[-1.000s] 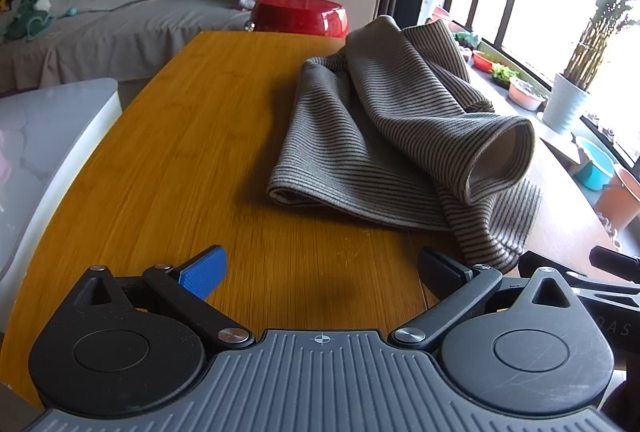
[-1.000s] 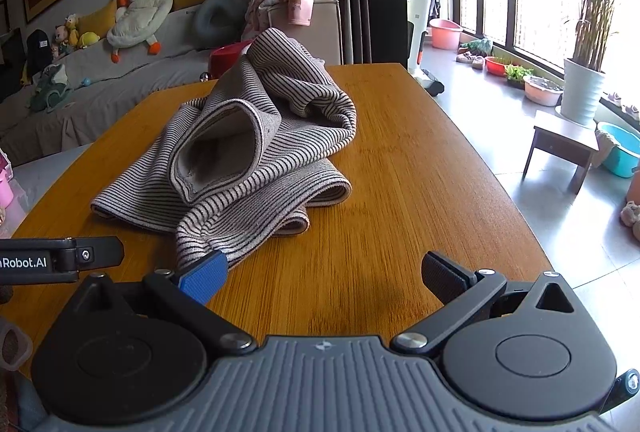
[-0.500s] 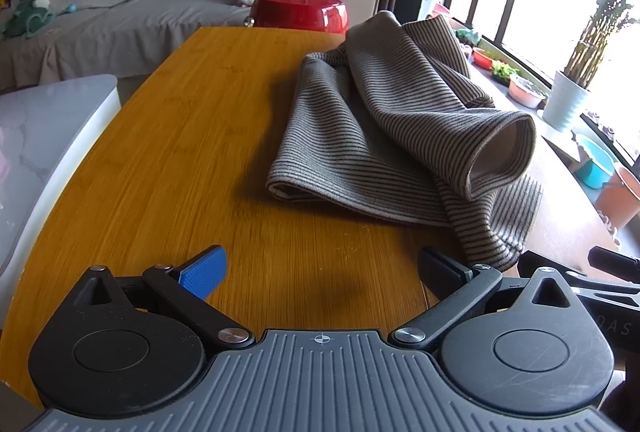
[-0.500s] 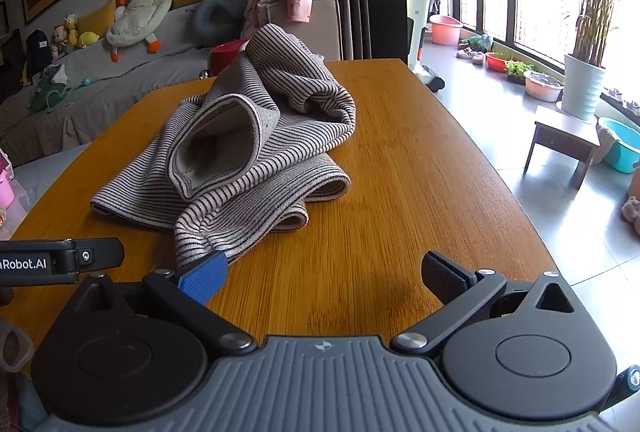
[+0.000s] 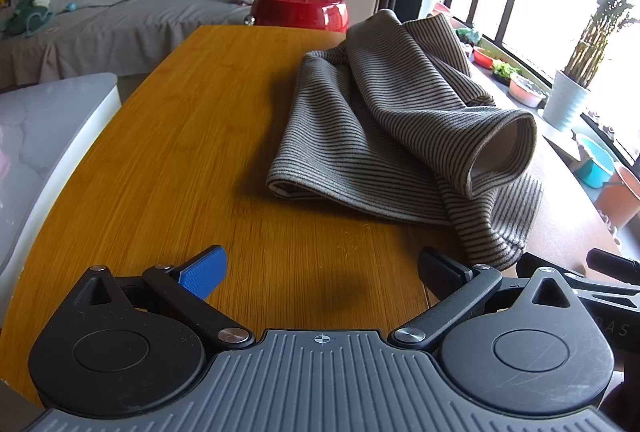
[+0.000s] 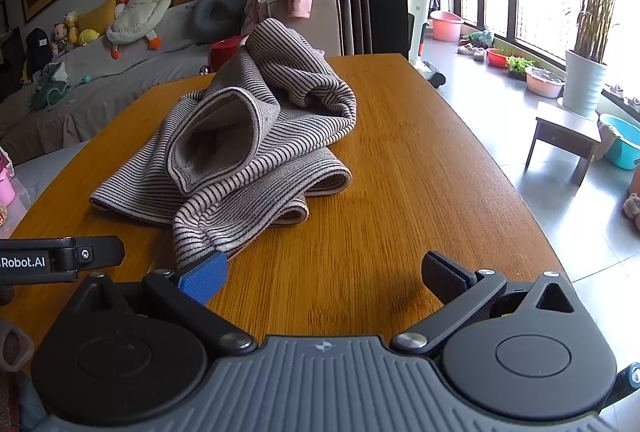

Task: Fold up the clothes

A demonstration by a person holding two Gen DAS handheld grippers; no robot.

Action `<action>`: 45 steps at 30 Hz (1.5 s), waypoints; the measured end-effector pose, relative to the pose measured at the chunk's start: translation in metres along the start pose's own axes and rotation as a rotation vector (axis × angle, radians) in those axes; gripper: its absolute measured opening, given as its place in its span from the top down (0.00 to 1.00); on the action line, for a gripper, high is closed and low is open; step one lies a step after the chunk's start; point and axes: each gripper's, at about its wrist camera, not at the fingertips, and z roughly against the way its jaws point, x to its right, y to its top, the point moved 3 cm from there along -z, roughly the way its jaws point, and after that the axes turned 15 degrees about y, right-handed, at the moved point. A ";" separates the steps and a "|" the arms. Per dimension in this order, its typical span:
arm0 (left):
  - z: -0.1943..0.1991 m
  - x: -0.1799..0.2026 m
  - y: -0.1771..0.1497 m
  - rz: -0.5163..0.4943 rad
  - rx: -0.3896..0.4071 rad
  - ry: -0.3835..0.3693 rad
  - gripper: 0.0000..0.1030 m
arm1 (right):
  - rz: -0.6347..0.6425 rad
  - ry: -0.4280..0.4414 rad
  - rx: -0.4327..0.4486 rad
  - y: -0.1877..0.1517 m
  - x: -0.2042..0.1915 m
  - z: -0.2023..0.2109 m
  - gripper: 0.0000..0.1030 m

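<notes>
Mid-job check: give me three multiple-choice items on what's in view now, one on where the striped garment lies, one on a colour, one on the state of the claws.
1. The striped garment lies:
A. on the wooden table
B. on the sofa
C. on the floor

2. The pad on one finger of each claw is:
A. red
B. blue
C. green

3. Both claws are:
A. shut on the garment
B. shut on nothing
C. open, holding nothing

Key: 1 A, it is heaped on the tabletop. 2 B, a blue pad shows in both views. 3 C, the left claw and right claw have jaws spread with bare table between.
</notes>
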 end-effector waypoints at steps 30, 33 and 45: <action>-0.004 0.003 0.016 -0.008 0.002 -0.034 0.00 | -0.007 0.007 -0.013 0.000 0.005 -0.004 0.00; -0.005 0.009 0.034 -0.026 0.034 -0.080 0.00 | -0.016 0.018 -0.011 0.005 0.010 -0.006 0.00; -0.069 0.049 0.099 -0.117 0.040 -0.265 0.00 | -0.204 0.143 0.123 0.081 0.058 -0.020 0.00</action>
